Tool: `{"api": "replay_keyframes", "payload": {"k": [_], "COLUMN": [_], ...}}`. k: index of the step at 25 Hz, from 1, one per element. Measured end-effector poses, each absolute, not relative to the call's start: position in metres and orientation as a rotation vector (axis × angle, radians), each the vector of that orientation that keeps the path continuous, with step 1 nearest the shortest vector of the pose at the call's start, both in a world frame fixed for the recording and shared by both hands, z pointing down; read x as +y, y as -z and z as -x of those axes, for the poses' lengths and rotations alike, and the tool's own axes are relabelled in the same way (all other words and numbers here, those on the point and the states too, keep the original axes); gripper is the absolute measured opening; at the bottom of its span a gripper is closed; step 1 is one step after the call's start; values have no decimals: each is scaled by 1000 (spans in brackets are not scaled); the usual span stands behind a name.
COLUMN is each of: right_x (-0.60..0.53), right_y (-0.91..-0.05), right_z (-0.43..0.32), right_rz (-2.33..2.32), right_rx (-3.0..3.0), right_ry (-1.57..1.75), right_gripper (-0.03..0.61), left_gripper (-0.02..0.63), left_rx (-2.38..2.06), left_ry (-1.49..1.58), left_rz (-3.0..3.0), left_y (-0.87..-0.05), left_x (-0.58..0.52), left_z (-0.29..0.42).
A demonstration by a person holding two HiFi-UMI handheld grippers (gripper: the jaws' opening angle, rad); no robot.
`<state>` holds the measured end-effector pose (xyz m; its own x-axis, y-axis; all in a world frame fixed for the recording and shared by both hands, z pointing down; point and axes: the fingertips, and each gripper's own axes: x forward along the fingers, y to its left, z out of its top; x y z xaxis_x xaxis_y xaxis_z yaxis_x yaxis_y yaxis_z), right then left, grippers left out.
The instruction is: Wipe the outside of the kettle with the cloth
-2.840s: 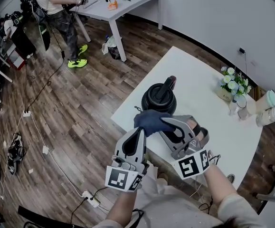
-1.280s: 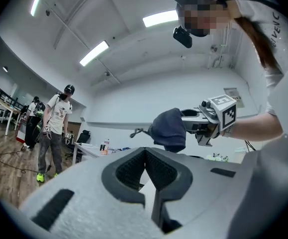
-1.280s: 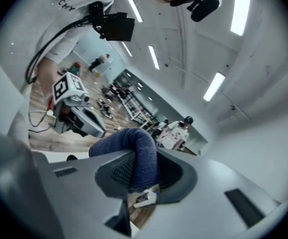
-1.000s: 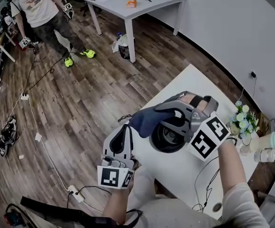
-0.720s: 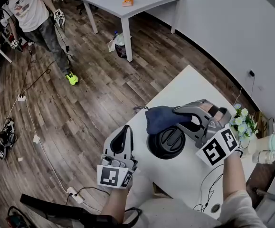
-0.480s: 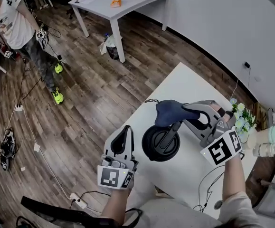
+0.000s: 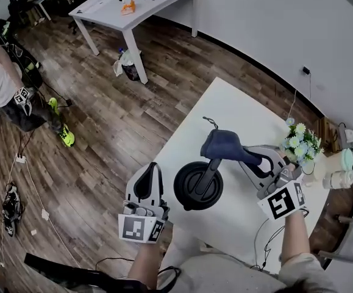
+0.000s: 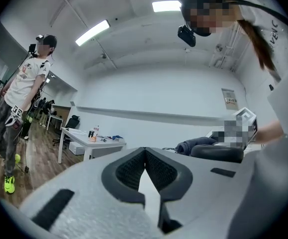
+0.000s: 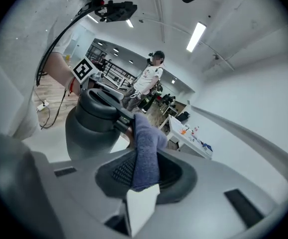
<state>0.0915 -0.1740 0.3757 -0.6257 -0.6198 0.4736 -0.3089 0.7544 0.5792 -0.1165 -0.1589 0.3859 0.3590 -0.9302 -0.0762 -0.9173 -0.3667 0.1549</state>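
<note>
Right gripper (image 7: 252,157) fingers pinch the blue cloth (image 7: 224,144) at the handle of the black kettle (image 7: 196,187), which stands near the desk (image 7: 237,105) edge; left gripper (image 7: 149,176) fingers are closed and empty beside it, so press the cloth flat and sweep round the body.

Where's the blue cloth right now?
Head view, right of centre: the dark blue cloth is clamped in the right claw, pressed against the upper handle of the black kettle on the white table, left of the flowers.
</note>
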Motion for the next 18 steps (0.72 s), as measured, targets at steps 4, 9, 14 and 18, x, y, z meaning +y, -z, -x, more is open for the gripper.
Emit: {"api": "replay_keyframes", "payload": {"k": [4,9,14,18], "right_x": [-181,-180,-172,-170], "right_y": [-392,-424,-467,-486], "right_z": [-98,-103,-108,-122], "right_rz": [-793,-872,-837,-836], "right_rx": [-2315,-2344,-2234,-2121], "right_ry": [420,242,161,60], "right_gripper": [66,66,67,66], "left_gripper": [8,8,8,8], "left_rx": [-1680,-1649,-1638,-1627], "left_ry": [234,217,202,208], "left_rz": [-2525,-2538,-2526,-2534], "left_y": [-384,-389,-397,-395], "left_x": [-167,-171,-175,-181], "left_z": [113,110,117,117]}}
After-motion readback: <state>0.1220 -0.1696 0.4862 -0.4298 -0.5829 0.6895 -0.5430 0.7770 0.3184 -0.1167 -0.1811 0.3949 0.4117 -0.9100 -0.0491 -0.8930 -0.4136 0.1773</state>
